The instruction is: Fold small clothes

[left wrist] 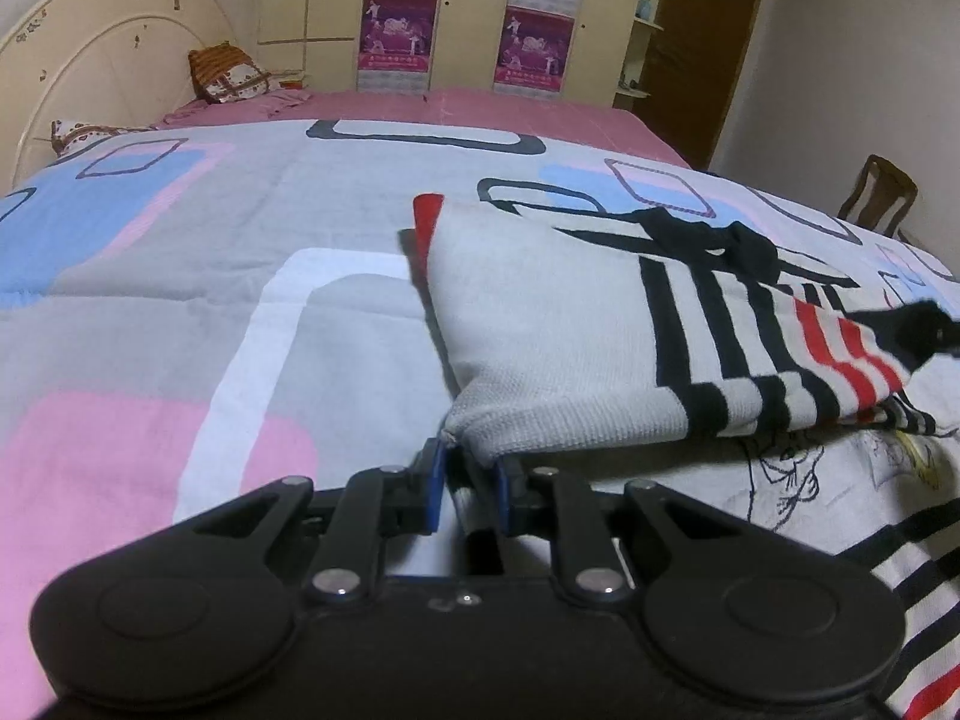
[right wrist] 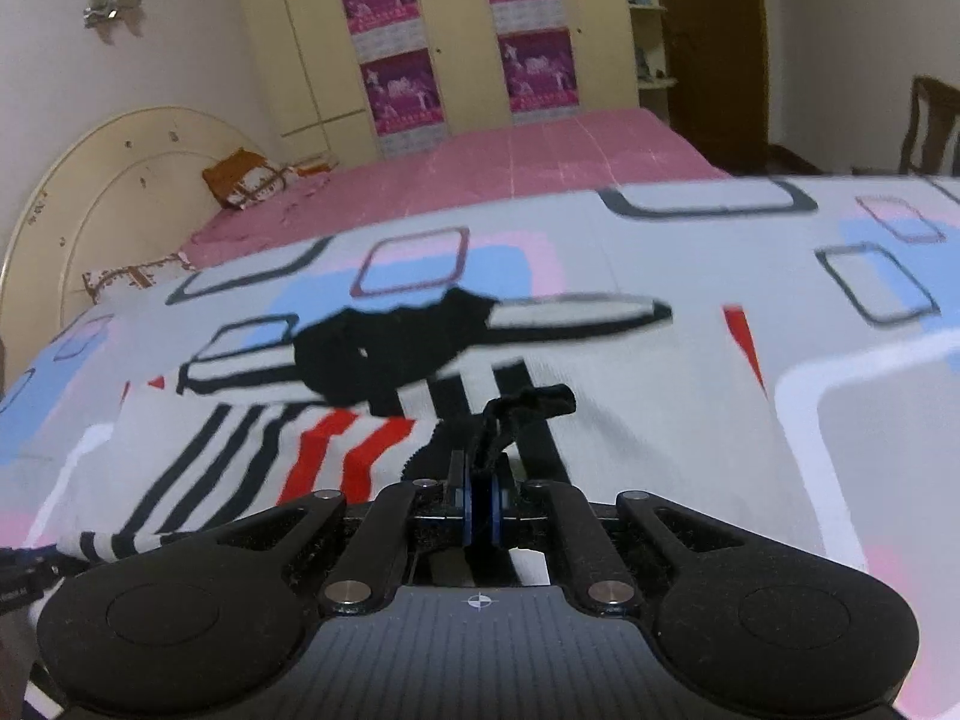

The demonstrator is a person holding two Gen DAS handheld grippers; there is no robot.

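Step in hand: both grippers have hold of one small garment point(left wrist: 558, 324), a white knit top with black and red stripes, lying on the patterned quilt point(left wrist: 180, 252) that covers the near part of the bed; a fold appears to be starting.
Left gripper point(left wrist: 471, 468): nearly closed, its blue pads pinching a plain white corner of the garment, which rises slightly off the quilt there.
Right gripper point(right wrist: 478, 495): closed almost fully, clamped on a black trim edge point(right wrist: 528, 405) of the same garment, which bunches up between the pads.
Where the garment lies: spread across the quilt's near edge, its striped end towards the right gripper; a black collar part point(right wrist: 390, 354) sits on top, towards the far side.
Next move, as I judge: lift both held points together and carry them over to the opposite edge, keeping the cloth taut and level so the fold line runs straight.
In the way: a second garment point(left wrist: 810, 492), white with a line drawing, lies partly under the striped one and may drag along.
Around: pink sheet point(right wrist: 510, 162) beyond the quilt, pillows point(left wrist: 231, 72) by the headboard point(left wrist: 90, 66), wardrobe point(right wrist: 456, 30), chair point(left wrist: 879, 192) past the bed's far corner.
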